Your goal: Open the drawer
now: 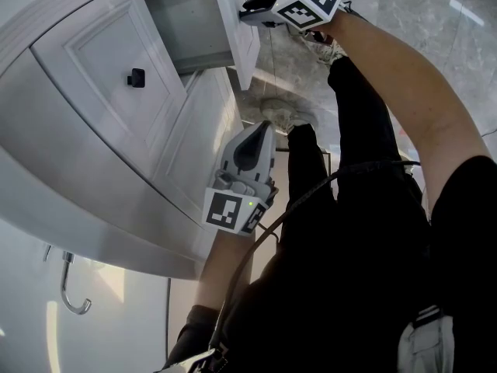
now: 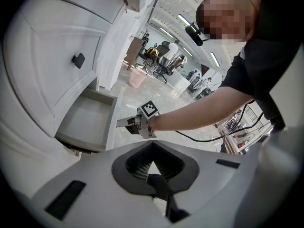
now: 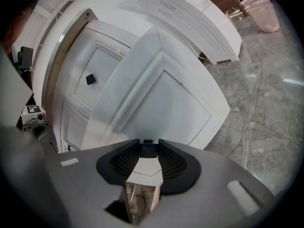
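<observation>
The white cabinet's drawer (image 1: 186, 22) stands pulled out, and its hollow box (image 2: 88, 120) is in the left gripper view. My right gripper (image 1: 247, 10) is at the drawer's front panel (image 1: 242, 29). In the right gripper view it (image 3: 147, 146) is shut on the small black drawer knob (image 3: 147, 149) of that panel (image 3: 161, 94). My left gripper (image 1: 268, 127) hangs lower, in front of the cabinet, and touches nothing. Its tips (image 2: 152, 144) meet with nothing between them. A second drawer with a black knob (image 1: 136, 77) stays closed beside the open one.
The curved white cabinet top (image 1: 70, 200) runs across the left of the head view, with a metal hook (image 1: 74, 294) below it. The person's legs and shoes (image 1: 283, 115) stand on the marble floor close to the cabinet. A pink bin (image 2: 137, 79) and office chairs (image 2: 164, 63) stand farther off.
</observation>
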Action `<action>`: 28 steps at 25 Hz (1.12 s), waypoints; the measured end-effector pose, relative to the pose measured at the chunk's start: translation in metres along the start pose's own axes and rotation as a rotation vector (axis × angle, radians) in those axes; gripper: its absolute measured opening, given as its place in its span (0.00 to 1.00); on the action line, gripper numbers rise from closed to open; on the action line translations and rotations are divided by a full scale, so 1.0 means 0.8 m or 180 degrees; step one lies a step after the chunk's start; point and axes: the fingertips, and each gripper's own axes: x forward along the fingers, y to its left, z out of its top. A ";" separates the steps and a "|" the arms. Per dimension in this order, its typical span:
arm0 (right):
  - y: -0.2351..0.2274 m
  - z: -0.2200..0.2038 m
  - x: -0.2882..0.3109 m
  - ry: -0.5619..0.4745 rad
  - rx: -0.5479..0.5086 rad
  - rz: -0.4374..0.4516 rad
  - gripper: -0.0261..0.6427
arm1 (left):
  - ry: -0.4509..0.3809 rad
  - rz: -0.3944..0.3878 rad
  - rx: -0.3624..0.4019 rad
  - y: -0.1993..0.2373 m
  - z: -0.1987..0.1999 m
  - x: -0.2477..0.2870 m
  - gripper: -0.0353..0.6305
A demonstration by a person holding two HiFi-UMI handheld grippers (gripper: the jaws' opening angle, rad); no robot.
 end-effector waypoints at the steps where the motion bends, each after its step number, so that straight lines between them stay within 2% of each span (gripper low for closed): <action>1: 0.000 -0.001 -0.001 0.0004 -0.0001 -0.0003 0.22 | 0.0009 -0.0011 0.0004 -0.001 -0.001 -0.001 0.06; 5: -0.002 -0.005 -0.007 0.0023 0.0000 -0.0006 0.22 | 0.0035 -0.0068 0.0033 -0.002 0.000 -0.004 0.05; 13: -0.003 -0.012 -0.026 0.0087 0.0001 -0.0022 0.22 | -0.0027 0.0026 0.0030 0.004 0.015 -0.008 0.06; 19: -0.004 -0.015 -0.026 0.0097 -0.0045 -0.0018 0.22 | 0.0007 -0.0038 0.0071 0.000 0.006 -0.012 0.06; 28: -0.008 -0.022 -0.041 0.0120 -0.0052 -0.0049 0.22 | -0.0042 -0.0005 0.0054 -0.004 0.004 -0.017 0.06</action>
